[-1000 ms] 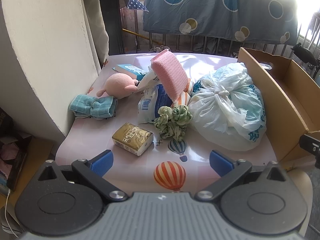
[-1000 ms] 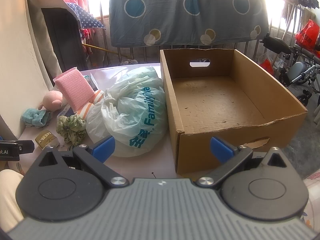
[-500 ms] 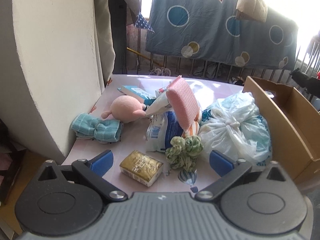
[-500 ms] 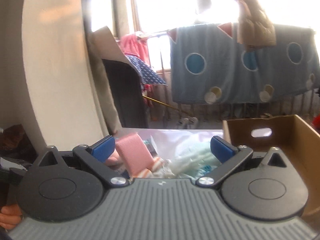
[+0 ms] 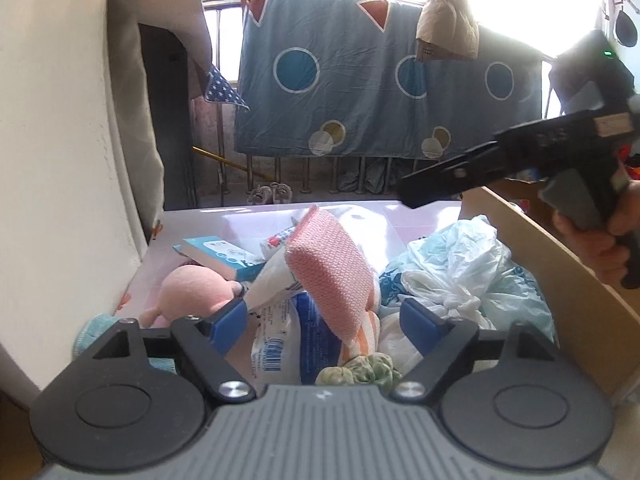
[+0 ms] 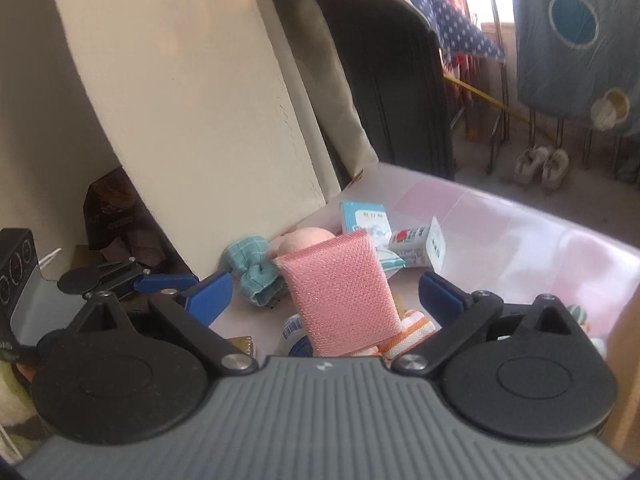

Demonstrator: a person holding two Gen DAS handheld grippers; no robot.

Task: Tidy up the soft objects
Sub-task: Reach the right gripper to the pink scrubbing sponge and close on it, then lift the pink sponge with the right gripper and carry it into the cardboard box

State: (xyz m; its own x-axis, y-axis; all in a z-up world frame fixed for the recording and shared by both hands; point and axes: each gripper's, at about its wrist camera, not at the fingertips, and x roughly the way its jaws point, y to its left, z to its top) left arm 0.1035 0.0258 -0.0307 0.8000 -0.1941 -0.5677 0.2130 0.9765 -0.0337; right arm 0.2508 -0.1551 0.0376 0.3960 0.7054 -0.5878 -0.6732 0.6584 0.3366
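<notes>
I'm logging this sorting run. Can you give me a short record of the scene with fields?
surface: pink table
centre item: pink sponge, tilted, propped on the pile
left of it: pink plush, teal cloth
right: white plastic bag, cardboard box
left gripper: closing, nothing gripped
right gripper: closing, sponge between, not pressed

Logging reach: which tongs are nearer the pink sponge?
Hard to call. Left tongs frame the pink sponge, jaws closing, no contact. Right tongs frame it too, also closing, untouched.
</notes>
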